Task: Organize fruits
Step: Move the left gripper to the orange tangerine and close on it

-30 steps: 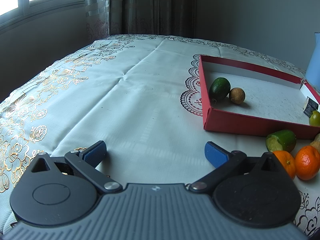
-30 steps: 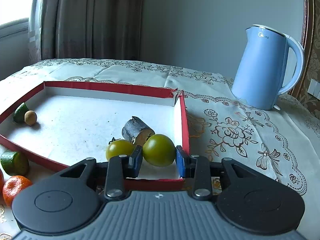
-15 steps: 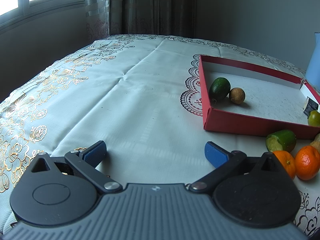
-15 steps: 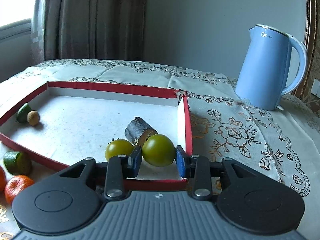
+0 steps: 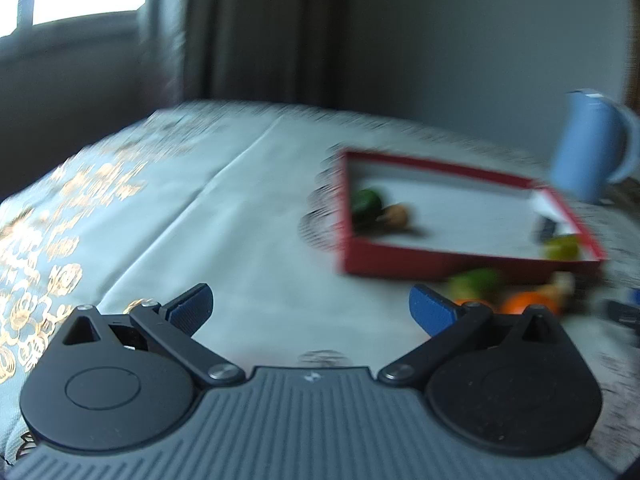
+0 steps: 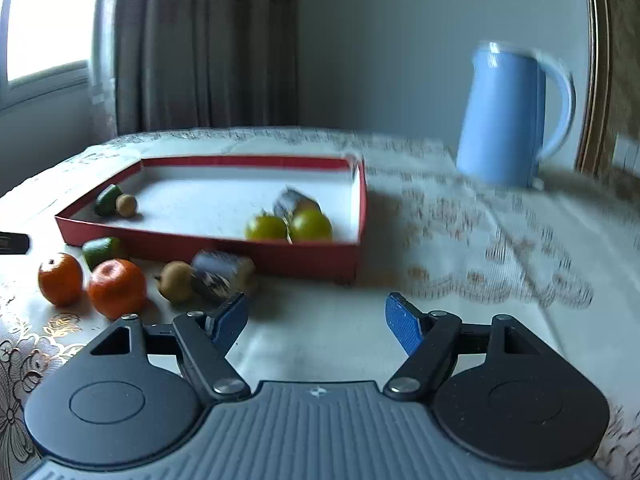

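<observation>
A red tray [image 6: 312,258] holds two green tomatoes [image 6: 310,225], a dark log piece [image 6: 294,203], an avocado [image 6: 107,199] and a small brown fruit [image 6: 126,205]. In front of the tray lie two oranges [image 6: 117,287], a cut green fruit [image 6: 102,250], a small pear [image 6: 175,275] and another log piece [image 6: 222,274]. My right gripper [image 6: 316,324] is open and empty, in front of the tray. My left gripper [image 5: 312,312] is open and empty over the cloth, left of the tray [image 5: 460,262]; that view is blurred.
A blue kettle [image 6: 508,116] stands at the back right, also in the left wrist view [image 5: 588,144]. A patterned tablecloth [image 5: 180,216] covers the table. A dark object [image 6: 12,242] lies at the left edge. Curtain and window are behind.
My right gripper has opened, left the green tomato in the tray next to the other one, and pulled back. My left gripper has moved back and turned right, staying open.
</observation>
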The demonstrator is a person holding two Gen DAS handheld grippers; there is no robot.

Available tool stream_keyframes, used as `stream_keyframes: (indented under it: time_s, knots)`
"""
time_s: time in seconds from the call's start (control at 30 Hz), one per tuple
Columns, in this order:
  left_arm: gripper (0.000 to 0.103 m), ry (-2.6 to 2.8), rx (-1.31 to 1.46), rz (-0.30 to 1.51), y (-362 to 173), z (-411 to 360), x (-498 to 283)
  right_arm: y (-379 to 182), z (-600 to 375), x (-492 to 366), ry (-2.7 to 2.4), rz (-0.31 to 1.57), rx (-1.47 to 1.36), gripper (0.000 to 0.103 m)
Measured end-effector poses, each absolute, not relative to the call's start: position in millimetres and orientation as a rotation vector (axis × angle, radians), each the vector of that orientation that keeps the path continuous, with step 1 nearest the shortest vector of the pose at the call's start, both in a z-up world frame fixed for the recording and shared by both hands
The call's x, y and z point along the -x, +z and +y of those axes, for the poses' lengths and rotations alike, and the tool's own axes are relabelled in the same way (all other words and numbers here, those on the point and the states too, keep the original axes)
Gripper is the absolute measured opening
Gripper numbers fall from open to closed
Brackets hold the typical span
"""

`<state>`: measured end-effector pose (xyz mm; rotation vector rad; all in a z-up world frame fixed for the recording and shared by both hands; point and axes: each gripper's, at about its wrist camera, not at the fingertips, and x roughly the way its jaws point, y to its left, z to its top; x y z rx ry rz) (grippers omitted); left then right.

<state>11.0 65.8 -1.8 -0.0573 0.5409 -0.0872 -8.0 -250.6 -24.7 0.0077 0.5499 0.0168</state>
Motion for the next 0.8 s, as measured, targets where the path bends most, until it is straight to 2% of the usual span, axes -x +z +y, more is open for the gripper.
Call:
stream_keyframes:
  time_s: [0.17, 0.4, 0.53, 0.63, 0.77, 0.8]
  knots:
    - [0.103, -0.168, -0.031, 0.501, 7.0, 30.9, 6.6, -29.4, -265.8, 6.1, 0.020, 0.569, -0.113, 0.076]
    - [0.103, -0.175, -0.075, 0.541, -6.3, 8.0, -3.9, -32.1, -266.8, 3.7, 0.026, 0.596, -0.118, 0.077]
    - [0.103, -0.169, -0.075, 0.562, -13.2, 6.3, -13.0, -33.6, -267.2, 1.8, 0.032, 0.612, -0.121, 0.085]
    - [0.103, -0.161, -0.098, 0.575, -17.8, 2.3, -18.6, -34.1, -266.4, 1.2, 0.030, 0.616, -0.116, 0.086]
    - [0.088, -0.190, -0.086, 0.593, -20.8, 0.0, -21.9, -34.4, -265.3, 0.3, 0.035, 0.623, -0.110, 0.089]
    - [0.087, -0.191, -0.090, 0.597, -21.8, -1.4, -22.3, -34.5, -264.6, 0.2, 0.035, 0.624, -0.107, 0.089]
